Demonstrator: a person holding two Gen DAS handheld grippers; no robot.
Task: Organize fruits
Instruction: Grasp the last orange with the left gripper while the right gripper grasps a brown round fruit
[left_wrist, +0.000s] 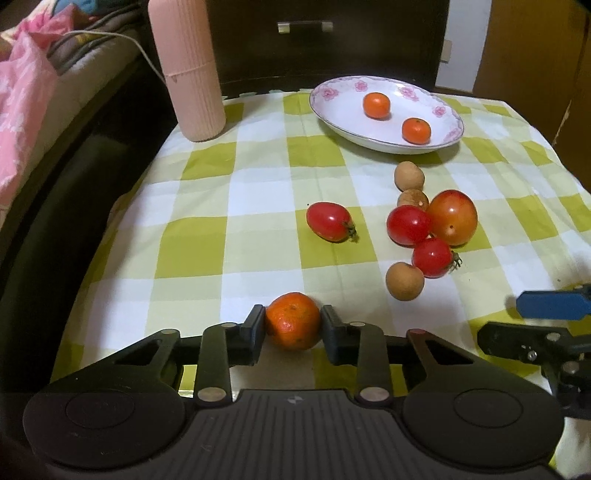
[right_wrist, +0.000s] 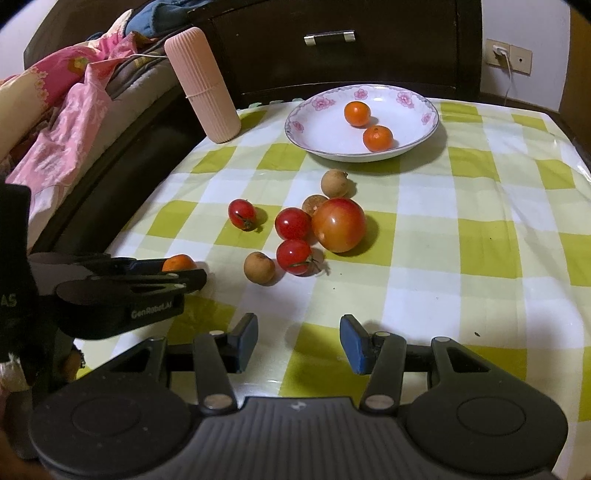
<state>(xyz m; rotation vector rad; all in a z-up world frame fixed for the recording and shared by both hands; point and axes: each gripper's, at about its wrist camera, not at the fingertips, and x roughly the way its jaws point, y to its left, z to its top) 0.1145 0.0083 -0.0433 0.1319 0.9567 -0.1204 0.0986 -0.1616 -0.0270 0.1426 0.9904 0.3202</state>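
**Mandarin gripped, plate next**

Left wrist view: your left gripper (left_wrist: 293, 325) has its fingers (left_wrist: 253, 328) pressed on both sides of a mandarin (left_wrist: 292, 320) at the near edge of the surface (left_wrist: 207, 192). The mandarin still sits on the cloth. Two more mandarins already lie in the plate (left_wrist: 332, 110) at the far side. This looks like the pick-up step; the next move likely calls for a lift and a carry over the tomatoes (left_wrist: 408, 225) and longans (left_wrist: 404, 280) to the plate.

Right wrist view: your right gripper (right_wrist: 299, 341) hangs over bare cloth, fingers (right_wrist: 246, 341) partly open and holding nothing. The left gripper shows at the left edge, with the mandarin between its fingers.
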